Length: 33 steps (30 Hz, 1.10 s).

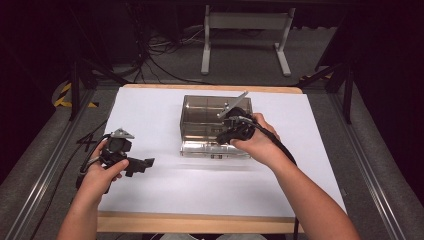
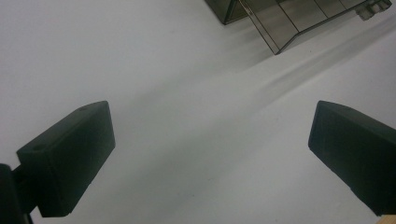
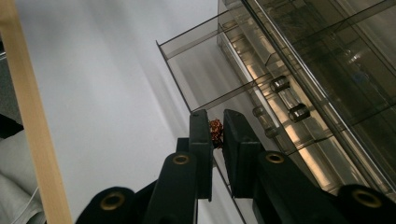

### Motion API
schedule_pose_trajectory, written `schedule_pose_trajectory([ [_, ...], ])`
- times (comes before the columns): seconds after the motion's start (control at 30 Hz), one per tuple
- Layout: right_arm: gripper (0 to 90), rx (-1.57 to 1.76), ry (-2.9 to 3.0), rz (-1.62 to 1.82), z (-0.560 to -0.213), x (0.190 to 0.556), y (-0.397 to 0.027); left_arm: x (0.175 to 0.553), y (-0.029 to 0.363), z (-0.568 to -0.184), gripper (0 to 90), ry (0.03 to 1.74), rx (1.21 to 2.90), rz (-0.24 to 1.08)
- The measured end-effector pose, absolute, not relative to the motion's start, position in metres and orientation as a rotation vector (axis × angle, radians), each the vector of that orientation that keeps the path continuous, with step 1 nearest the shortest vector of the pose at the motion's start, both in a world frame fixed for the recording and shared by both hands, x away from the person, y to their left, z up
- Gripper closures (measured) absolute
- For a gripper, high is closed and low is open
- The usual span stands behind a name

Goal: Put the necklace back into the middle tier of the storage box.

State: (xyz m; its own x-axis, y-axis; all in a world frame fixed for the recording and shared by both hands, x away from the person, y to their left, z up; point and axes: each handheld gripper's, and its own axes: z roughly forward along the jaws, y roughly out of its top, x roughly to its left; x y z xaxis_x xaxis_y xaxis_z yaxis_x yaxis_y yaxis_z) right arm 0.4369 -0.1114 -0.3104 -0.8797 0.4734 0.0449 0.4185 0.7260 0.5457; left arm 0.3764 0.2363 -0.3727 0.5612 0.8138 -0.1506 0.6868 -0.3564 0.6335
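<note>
A smoky clear drawer box (image 1: 205, 112) stands on the white sheet at mid table, its bottom drawer (image 1: 215, 149) pulled out toward me. In the right gripper view my right gripper (image 3: 215, 120) hovers over the open drawer (image 3: 187, 70), jaws shut on a small red-gold glittery piece (image 3: 215, 133). From above, the right gripper (image 1: 227, 132) sits at the box's front right. My left gripper (image 1: 142, 166) rests to the left of the box, open. Its own view shows the left gripper (image 2: 210, 154) with its jaws wide apart over bare white sheet, a corner of the box (image 2: 280, 23) far ahead.
The white sheet (image 1: 150, 110) covers a wooden table whose front edge (image 1: 190, 222) runs near me. Round clear knobs (image 3: 299, 112) stick out from the box's upper drawers. A grey table frame (image 1: 245, 30) stands on the floor behind.
</note>
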Motion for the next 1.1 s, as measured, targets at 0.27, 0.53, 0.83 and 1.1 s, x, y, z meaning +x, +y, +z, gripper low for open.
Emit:
schedule_pose_trajectory([
  [0.27, 82.5, 0.758, 2.820, 0.839, -0.321, 0.444, -0.110, 0.376, 0.237, -0.372, 1.2, 1.195, 2.137, 0.249],
  [0.53, 82.5, 0.782, 2.818, 0.823, -0.329, 0.450, -0.110, 0.376, 0.237, -0.372, 1.2, 1.198, 2.136, 0.252],
  [0.83, 82.5, 0.794, 2.824, 0.793, -0.338, 0.454, -0.109, 0.376, 0.237, -0.373, 1.2, 1.194, 2.141, 0.247],
  [1.1, 82.5, 0.801, 2.830, 0.759, -0.346, 0.457, -0.107, 0.376, 0.237, -0.372, 1.2, 1.196, 2.140, 0.249],
])
